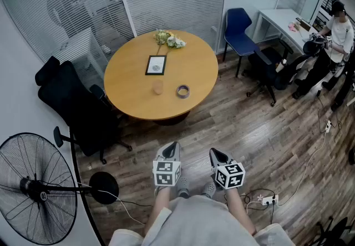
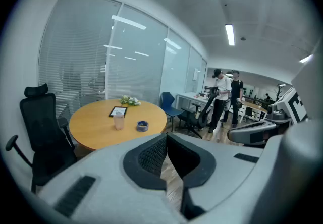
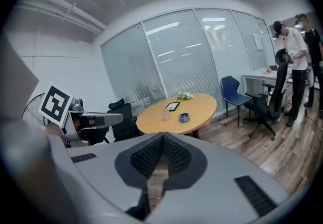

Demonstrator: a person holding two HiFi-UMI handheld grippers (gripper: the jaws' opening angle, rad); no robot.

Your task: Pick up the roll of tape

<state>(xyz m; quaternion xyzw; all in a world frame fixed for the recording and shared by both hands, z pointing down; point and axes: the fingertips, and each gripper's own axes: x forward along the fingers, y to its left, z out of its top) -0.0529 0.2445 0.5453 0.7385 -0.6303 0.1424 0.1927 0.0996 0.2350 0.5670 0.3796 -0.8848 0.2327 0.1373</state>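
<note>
The roll of tape (image 1: 183, 91) lies flat on the round wooden table (image 1: 133, 98), near its right front edge; it is small and bluish in the left gripper view (image 2: 143, 126) and the right gripper view (image 3: 184, 116). Both grippers hang over the wooden floor, well short of the table. My left gripper (image 1: 172, 147) is shut with nothing in it, and so is my right gripper (image 1: 217, 154). Their jaw tips meet in the left gripper view (image 2: 166, 135) and the right gripper view (image 3: 162, 135).
On the table stand a pale cup (image 1: 158, 87), a framed tablet (image 1: 156, 65) and flowers (image 1: 168, 39). A black office chair (image 1: 72, 106) stands left of it, a blue chair (image 1: 240, 33) behind right. A fan (image 1: 34, 189) stands at the near left. A person (image 1: 333, 34) stands by a far-right desk.
</note>
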